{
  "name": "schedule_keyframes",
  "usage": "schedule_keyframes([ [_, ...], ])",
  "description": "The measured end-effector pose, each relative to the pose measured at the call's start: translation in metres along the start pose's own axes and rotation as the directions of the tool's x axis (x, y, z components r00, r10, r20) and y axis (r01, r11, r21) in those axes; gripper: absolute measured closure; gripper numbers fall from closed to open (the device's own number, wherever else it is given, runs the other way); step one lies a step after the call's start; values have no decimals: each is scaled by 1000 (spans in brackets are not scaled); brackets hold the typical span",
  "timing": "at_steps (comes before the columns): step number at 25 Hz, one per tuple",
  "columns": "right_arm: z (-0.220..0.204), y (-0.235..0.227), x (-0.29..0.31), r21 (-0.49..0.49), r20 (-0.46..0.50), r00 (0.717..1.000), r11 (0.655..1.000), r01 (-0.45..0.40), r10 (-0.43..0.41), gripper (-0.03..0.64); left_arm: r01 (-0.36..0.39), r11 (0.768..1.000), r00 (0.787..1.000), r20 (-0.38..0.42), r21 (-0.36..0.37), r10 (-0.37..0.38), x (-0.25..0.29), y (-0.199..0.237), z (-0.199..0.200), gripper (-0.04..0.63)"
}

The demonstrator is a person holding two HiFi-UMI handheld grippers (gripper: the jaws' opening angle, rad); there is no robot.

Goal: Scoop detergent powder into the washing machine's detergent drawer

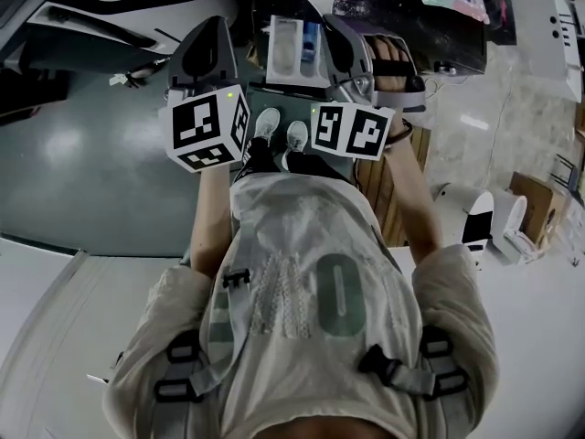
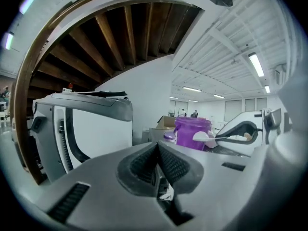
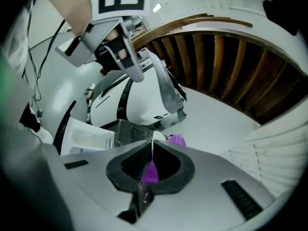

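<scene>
The white detergent drawer [image 1: 291, 51] stands pulled out between my two grippers; in the right gripper view the drawer [image 3: 91, 139] lies at the lower left. My right gripper [image 3: 150, 159] is shut on the handle of a white scoop [image 3: 157, 137], which I see edge-on with a purple end between the pads. In the left gripper view the scoop [image 2: 202, 136] hangs level in front of the purple detergent tub [image 2: 192, 130]. My left gripper [image 2: 158, 152] is shut, its pads together with nothing between them. In the head view the left gripper [image 1: 208, 35] is left of the drawer and the right gripper [image 1: 331, 27] is right of it.
The person's shoes [image 1: 281, 133] stand on a grey floor [image 1: 82, 163] just below the drawer. A wooden panel [image 1: 379, 181] is at the right. A white curved machine body [image 3: 139, 97] rises behind the drawer. A curved slatted wooden ceiling [image 2: 110, 37] is overhead.
</scene>
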State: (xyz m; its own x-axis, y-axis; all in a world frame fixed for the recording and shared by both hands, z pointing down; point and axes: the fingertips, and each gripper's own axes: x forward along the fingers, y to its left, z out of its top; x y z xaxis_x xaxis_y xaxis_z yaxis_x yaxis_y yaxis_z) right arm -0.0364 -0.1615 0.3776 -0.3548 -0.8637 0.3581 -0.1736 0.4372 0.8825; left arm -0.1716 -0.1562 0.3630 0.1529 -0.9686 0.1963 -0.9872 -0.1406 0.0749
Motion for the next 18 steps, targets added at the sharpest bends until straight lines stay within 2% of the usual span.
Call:
schedule_keyframes([
  [5,-2,-48,-20,191,11,994,976,101,-105,604,45,998,998,42,38,-47,6,-14,28,575],
  [9,-11,-80,-35,325,-7,982,928,180,-188,604,72,995,994,83,66,-78,9,-22,51,575],
  [13,-25,-104,-50,454,-43,963,853,257,-268,604,117,989,983,127,95,-129,11,-41,73,575],
  [18,-50,-117,-64,623,-83,942,720,304,-326,604,173,975,966,170,142,-196,10,-69,92,575],
])
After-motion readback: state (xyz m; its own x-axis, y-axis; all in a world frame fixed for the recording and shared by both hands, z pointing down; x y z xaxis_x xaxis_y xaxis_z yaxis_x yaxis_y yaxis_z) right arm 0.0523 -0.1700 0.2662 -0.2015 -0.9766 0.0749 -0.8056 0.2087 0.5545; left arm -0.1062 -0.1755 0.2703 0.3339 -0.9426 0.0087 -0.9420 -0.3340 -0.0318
